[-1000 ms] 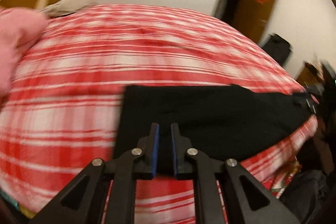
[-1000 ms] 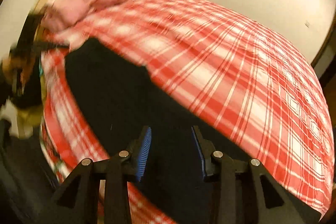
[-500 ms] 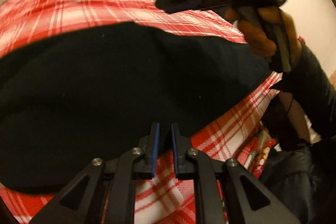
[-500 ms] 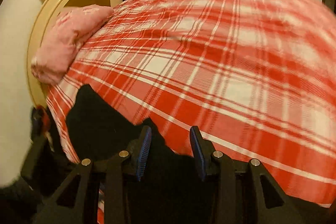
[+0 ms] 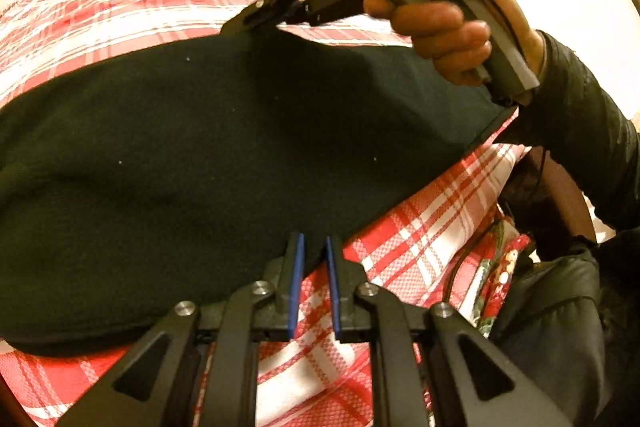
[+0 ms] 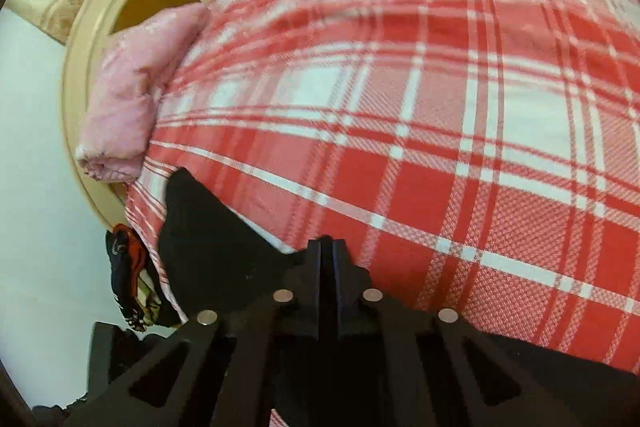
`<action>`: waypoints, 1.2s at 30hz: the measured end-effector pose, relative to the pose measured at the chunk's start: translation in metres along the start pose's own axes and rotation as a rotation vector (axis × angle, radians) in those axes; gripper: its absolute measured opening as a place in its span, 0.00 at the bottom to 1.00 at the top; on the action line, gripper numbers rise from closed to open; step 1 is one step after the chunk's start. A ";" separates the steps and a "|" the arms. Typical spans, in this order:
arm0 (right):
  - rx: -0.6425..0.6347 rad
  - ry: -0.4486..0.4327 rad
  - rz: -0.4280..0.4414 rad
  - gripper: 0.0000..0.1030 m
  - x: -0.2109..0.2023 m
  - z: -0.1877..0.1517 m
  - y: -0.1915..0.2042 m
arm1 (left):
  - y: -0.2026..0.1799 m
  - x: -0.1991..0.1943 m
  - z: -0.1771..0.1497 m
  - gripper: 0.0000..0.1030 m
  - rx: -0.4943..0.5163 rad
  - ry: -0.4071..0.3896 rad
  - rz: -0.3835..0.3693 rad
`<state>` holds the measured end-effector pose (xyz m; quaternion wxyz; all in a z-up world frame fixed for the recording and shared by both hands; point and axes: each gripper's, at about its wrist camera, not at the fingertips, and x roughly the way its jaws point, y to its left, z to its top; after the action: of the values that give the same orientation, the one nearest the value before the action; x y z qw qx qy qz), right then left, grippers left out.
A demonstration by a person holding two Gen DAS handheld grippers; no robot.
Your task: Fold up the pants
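Pinching the black pants' (image 5: 200, 147) far edge at twelve o'clock, the right gripper (image 6: 327, 247) lifts; left gripper (image 5: 312, 259), slightly parted, straddles the near hem.

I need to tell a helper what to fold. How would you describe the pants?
Start from the bed with the red and white plaid cover. Near its edge lie the pants, flat, plain black cloth, unlike the pink pillow by the headboard.

Bed under a red-and-white plaid cover (image 6: 440, 147)
We see black pants (image 5: 200, 167) spread along its near edge and a pink pillow (image 6: 128, 99) by the headboard (image 6: 80, 67).
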<state>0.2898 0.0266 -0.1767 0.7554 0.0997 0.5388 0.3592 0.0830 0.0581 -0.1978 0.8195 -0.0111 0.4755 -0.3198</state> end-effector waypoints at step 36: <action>0.365 -0.589 -0.536 0.46 -0.347 -0.237 -0.173 | -0.136 0.061 0.065 0.33 0.434 0.065 -0.007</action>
<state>0.0988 -0.3798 -0.1068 0.9134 0.1865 0.3618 0.0056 0.0853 -0.1011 -0.1651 0.7858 0.1740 0.4217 -0.4176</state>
